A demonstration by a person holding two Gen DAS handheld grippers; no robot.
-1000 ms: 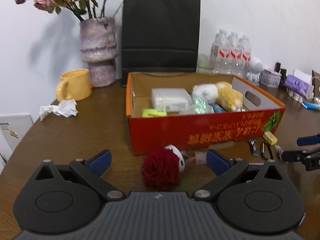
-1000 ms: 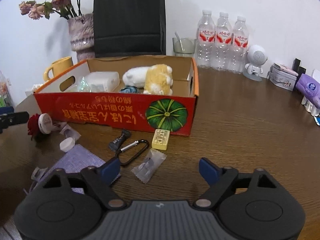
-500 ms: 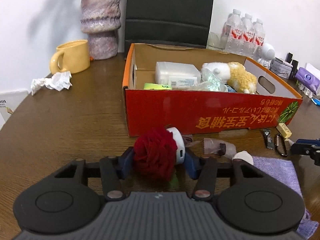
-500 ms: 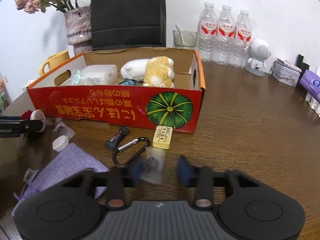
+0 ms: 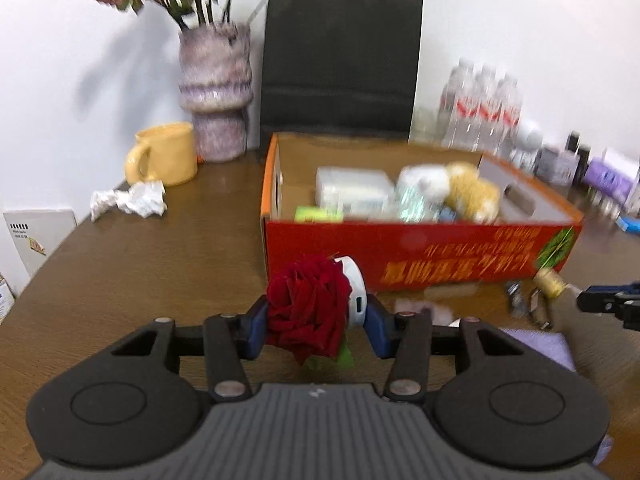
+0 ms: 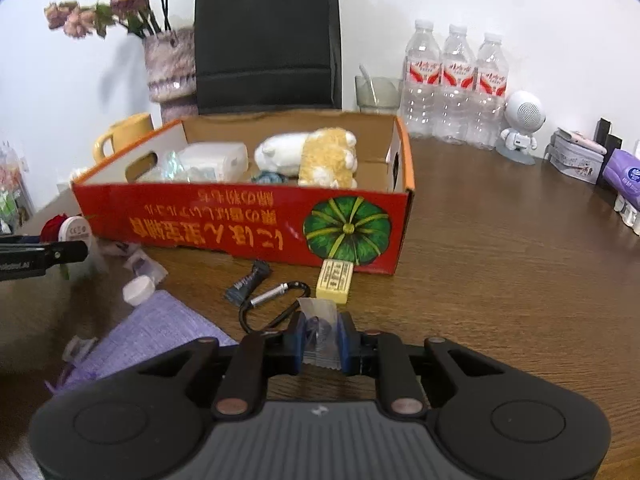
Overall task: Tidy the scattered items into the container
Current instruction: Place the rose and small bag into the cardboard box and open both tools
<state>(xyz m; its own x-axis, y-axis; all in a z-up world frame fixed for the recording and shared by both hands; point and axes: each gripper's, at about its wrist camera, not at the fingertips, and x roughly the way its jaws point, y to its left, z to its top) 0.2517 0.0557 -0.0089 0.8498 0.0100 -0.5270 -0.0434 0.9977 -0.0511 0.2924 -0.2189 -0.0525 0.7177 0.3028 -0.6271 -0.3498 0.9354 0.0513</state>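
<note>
The left gripper (image 5: 316, 316) has a red rose (image 5: 306, 314) with a round white base squeezed between its two blue pads, and the jaws are closing a little more on it. The rose sits just in front of the red cardboard box (image 5: 420, 252), near the box's left corner. The right gripper (image 6: 320, 338) is pinched almost all the way together on a small clear packet (image 6: 319, 320) with something dark inside. That packet is in front of the box, down by the brown table (image 6: 500, 264). Just past it lie a black clip ring (image 6: 276, 304), a small yellow block (image 6: 335, 282) touching the box's front wall, and a little dark wrapper (image 6: 248, 282). A purple cloth pouch (image 6: 156, 332) lies to the left, with a white cap (image 6: 138, 290) near its far edge. Inside the box are a white and yellow soft toy (image 6: 316, 156) and a white pack (image 6: 214, 160). Behind the box stand a black bag (image 6: 266, 40), a vase of dried flowers (image 6: 170, 64), a yellow mug (image 5: 164, 156) and three water bottles (image 6: 456, 84).
</note>
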